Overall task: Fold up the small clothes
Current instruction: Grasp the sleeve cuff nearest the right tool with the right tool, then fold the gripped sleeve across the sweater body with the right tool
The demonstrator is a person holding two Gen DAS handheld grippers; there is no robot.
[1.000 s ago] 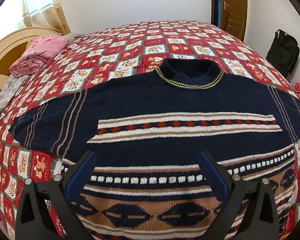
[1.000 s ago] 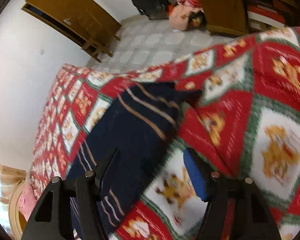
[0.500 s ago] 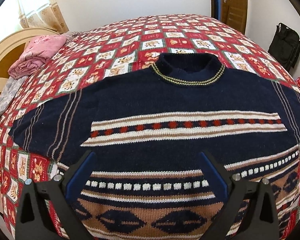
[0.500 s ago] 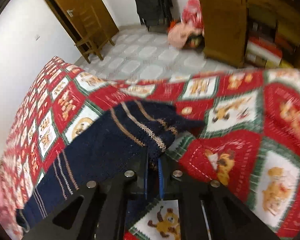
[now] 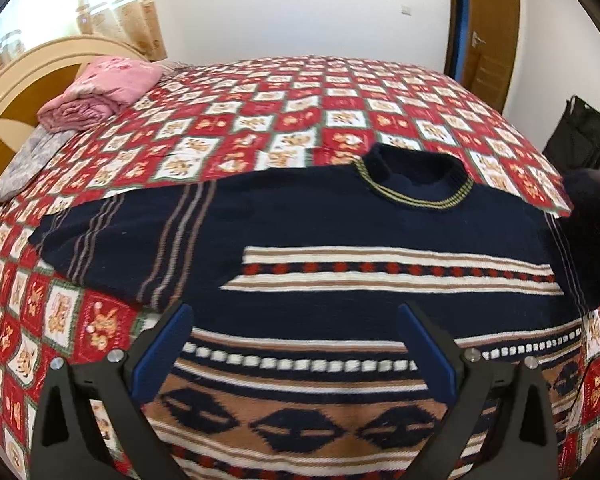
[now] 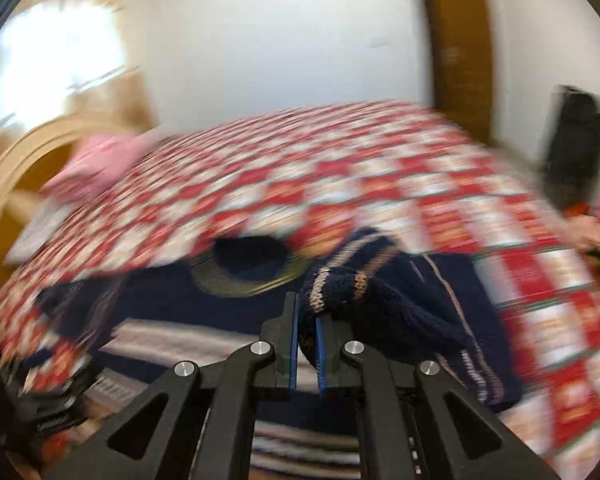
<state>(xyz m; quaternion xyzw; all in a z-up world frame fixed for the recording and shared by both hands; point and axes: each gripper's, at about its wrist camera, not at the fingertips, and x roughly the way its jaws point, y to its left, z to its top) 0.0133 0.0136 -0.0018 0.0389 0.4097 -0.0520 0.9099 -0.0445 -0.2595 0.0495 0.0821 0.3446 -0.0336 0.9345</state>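
A navy knit sweater (image 5: 340, 228) with white, tan and red bands lies face up on the bed, collar (image 5: 416, 180) away from me. My left gripper (image 5: 296, 344) is open and empty above its lower body. Its left sleeve (image 5: 112, 240) lies spread out. My right gripper (image 6: 306, 322) is shut on the striped cuff of the right sleeve (image 6: 340, 280), lifted over the sweater's body near the collar (image 6: 252, 264). That raised sleeve shows as a dark blur at the right edge of the left wrist view (image 5: 588, 216). The right wrist view is motion-blurred.
The bed has a red and white patchwork quilt (image 5: 300, 108). Folded pink bedding (image 5: 104, 88) lies by the curved headboard (image 5: 24, 76) at the far left. A black bag (image 5: 580, 136) stands on the floor at the right, near a wooden door (image 5: 488, 28).
My right gripper closed on the right sleeve's cuff and swung it up and inward over the sweater. My left gripper shifted left and stayed open.
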